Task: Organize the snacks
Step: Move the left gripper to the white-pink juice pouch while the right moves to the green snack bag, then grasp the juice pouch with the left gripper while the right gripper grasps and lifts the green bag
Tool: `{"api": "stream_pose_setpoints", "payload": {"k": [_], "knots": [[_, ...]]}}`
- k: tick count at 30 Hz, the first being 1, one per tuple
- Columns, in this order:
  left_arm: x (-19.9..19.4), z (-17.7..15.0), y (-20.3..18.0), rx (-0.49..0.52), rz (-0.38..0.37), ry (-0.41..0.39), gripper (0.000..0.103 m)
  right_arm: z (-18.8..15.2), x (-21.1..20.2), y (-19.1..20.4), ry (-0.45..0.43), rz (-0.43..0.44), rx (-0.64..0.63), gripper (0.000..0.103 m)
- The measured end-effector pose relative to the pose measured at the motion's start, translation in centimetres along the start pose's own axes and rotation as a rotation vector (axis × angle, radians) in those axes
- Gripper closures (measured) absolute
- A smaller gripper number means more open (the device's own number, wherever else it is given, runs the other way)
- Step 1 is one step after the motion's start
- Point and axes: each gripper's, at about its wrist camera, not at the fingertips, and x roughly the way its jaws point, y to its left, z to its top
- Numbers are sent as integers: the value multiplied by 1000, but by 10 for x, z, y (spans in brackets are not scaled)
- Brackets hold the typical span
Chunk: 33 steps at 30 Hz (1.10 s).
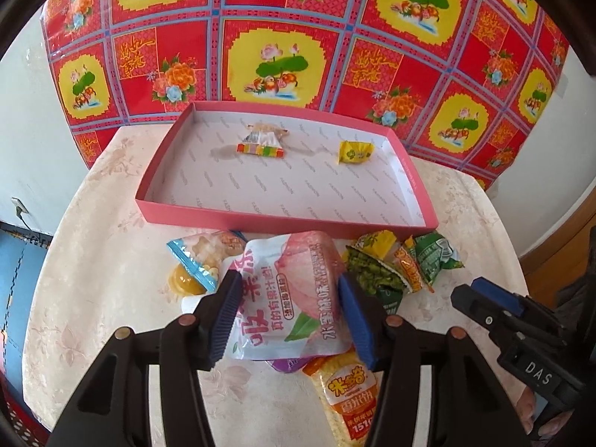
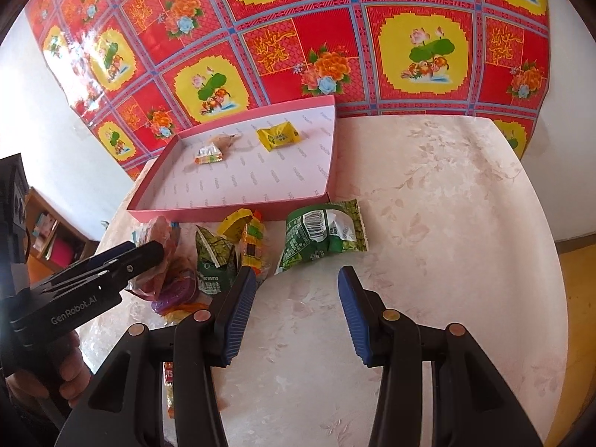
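A table (image 2: 428, 193) with a pale flower-patterned top is seen against a white wall, and a red and yellow patterned cloth (image 1: 283, 37) hangs behind it. A pink shallow box (image 1: 409, 171) lies beyond the fingers of both grippers, at the far edge of the table. In it two small snacks are kept apart: a striped candy packet (image 1: 260, 145) and a yellow candy (image 1: 354, 152).

The left gripper (image 1: 288, 316) is spread wide, and a pink peach pouch (image 1: 294, 290) lies between its blue pads (image 1: 227, 316); whether they touch it is not clear. A yellow rice-cracker pack (image 1: 346, 391) is partly under the pouch, near the table's front edge.

The right gripper (image 2: 298, 313) is also spread, with only bare table between its fingers. Just ahead of them lies a green pea bag (image 2: 324, 234), and much free surface is seen to their right. This free part is shown only in the right wrist view; the pouch's printed face is shown only in the left one.
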Motion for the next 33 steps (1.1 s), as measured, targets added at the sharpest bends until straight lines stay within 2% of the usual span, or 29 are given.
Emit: {"api": "stream_pose_setpoints", "payload": {"k": [7, 9, 12, 18, 23, 26, 33], "knots": [[3, -4, -4, 16, 31, -19, 37, 0, 3, -1, 2, -12, -4, 56], [8, -6, -4, 11, 31, 2, 35, 0, 4, -1, 1, -17, -3, 55], [8, -7, -5, 19, 40, -10, 34, -1, 5, -1, 3, -16, -5, 50], [13, -6, -7, 23, 66, -29, 30, -2, 7, 2, 4, -12, -20, 49], [20, -7, -13, 45, 106, -47, 30, -1, 12, 2, 5, -25, -30, 48], [21, -8, -15, 60, 118, -55, 30, 2, 14, 0, -2, -33, -29, 41], [21, -10, -15, 78, 115, -67, 33, 4, 17, -5, -6, -37, -30, 38]]}}
